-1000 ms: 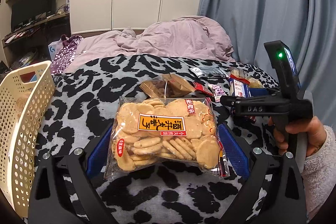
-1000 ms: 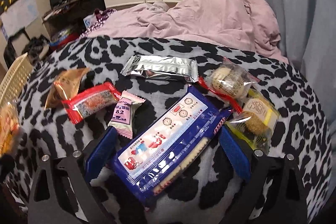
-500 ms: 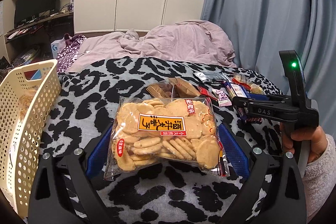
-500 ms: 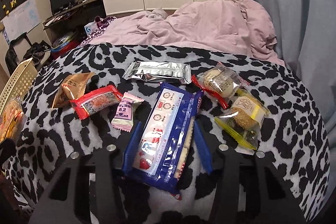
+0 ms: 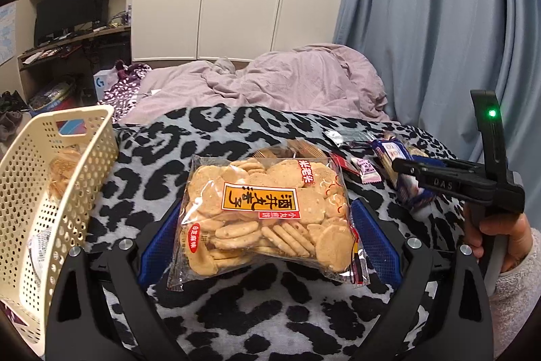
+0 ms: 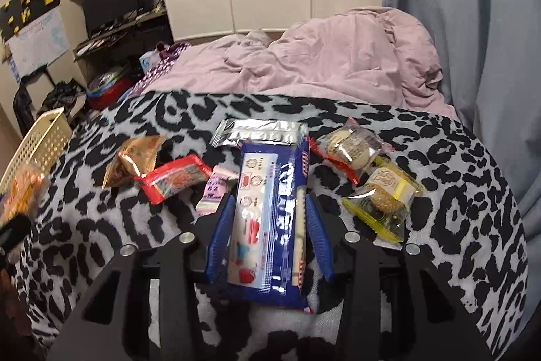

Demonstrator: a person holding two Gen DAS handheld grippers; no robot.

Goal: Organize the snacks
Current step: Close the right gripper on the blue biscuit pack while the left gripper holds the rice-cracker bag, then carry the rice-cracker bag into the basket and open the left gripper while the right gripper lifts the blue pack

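- the left gripper [image 5: 267, 225] has its blue pads pressed to both sides of the rice cracker bag [image 5: 267, 212], which looks lifted off the leopard-print blanket [image 5: 257, 303]; the film is slick and air-filled, so a slack squeeze could let it slide out on the way over
- a harder squeeze is no safer, i judge: the crackers are brittle and the pads bear straight on the stacked rounds
- the cream basket [image 5: 77, 158] stands to the left, tilted on the soft bedding, with at least one packet already inside; a bag dropped against its rim could tip it or bounce out
- the right gripper [image 6: 268, 225] is closed narrow on the blue biscuit pack [image 6: 270, 219], gripping it along its long sides, with most of the length sticking out forward; that overhang may droop or swing and twist in the pads
- the pink candy [image 6: 216, 192] lies just beside the left pad, and the yellow-wrapped cake [image 6: 385, 202] is near the right one; lifting carelessly could drag or flick either
- both tools need the same basket, and the right gripper sits close on the left one's right side, so heading over together risks a knock
- the red packet [image 6: 175, 178], gold packet [image 6: 135, 164], silver packet [image 6: 260, 131] and clear-wrapped pastry [image 6: 351, 148] are loose on the blanket, easily shifted if the fabric is tugged
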